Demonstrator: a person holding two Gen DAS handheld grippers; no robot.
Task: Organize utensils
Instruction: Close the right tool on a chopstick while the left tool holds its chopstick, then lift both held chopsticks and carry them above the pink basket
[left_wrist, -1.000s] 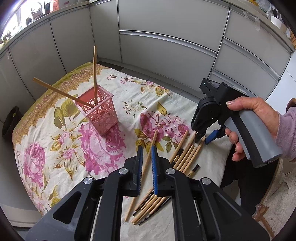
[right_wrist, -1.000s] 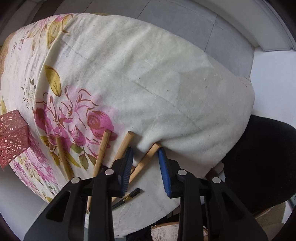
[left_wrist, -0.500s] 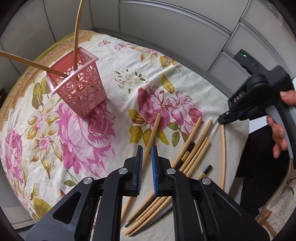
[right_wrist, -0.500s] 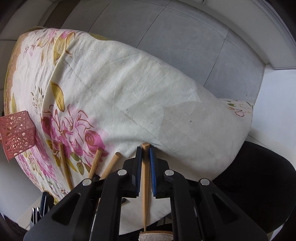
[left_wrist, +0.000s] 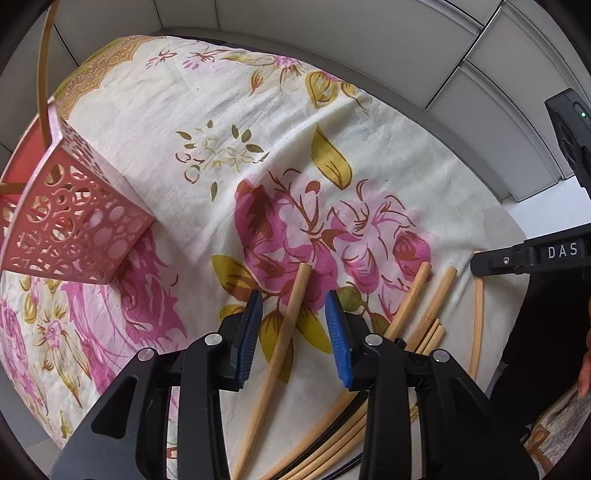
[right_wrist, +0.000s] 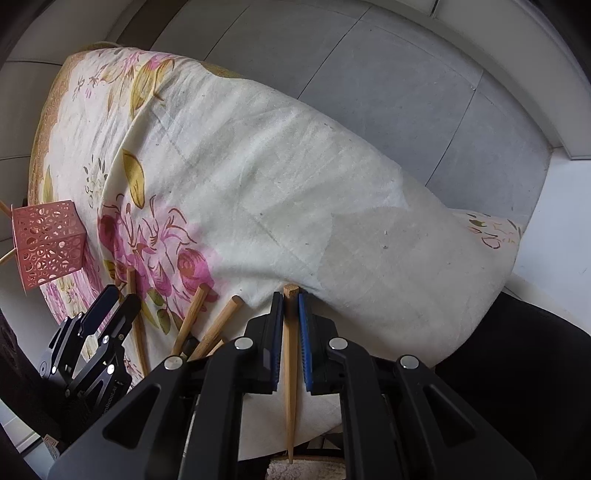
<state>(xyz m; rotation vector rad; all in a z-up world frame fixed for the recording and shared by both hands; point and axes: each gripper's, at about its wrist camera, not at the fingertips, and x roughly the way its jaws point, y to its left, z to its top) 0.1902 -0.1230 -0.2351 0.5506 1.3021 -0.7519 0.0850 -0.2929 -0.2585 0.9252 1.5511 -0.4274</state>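
My left gripper (left_wrist: 293, 300) points down at the floral cloth, its jaws opening. A lone wooden chopstick (left_wrist: 284, 343) lies between the blue pads (left_wrist: 251, 332), which do not touch it. Several more chopsticks (left_wrist: 413, 295) lie in a loose pile to its right. A pink perforated holder (left_wrist: 74, 229) stands at the left with two chopsticks (left_wrist: 43, 74) in it. My right gripper (right_wrist: 291, 297) is shut on one chopstick (right_wrist: 290, 354) at the cloth's near edge. In that view the left gripper (right_wrist: 114, 306) shows low at the left, and the holder (right_wrist: 48, 243) above it.
The floral cloth (left_wrist: 258, 122) covers a small table. Grey cabinet panels (left_wrist: 332, 48) stand close behind it. The cloth's right edge drops off beside a person's dark clothing (right_wrist: 517, 350). A finger of the right gripper (left_wrist: 524, 256) reaches in from the right edge.
The left gripper came down close to the cloth and its jaws spread around the lone chopstick. The right gripper closed on a chopstick and still holds it.
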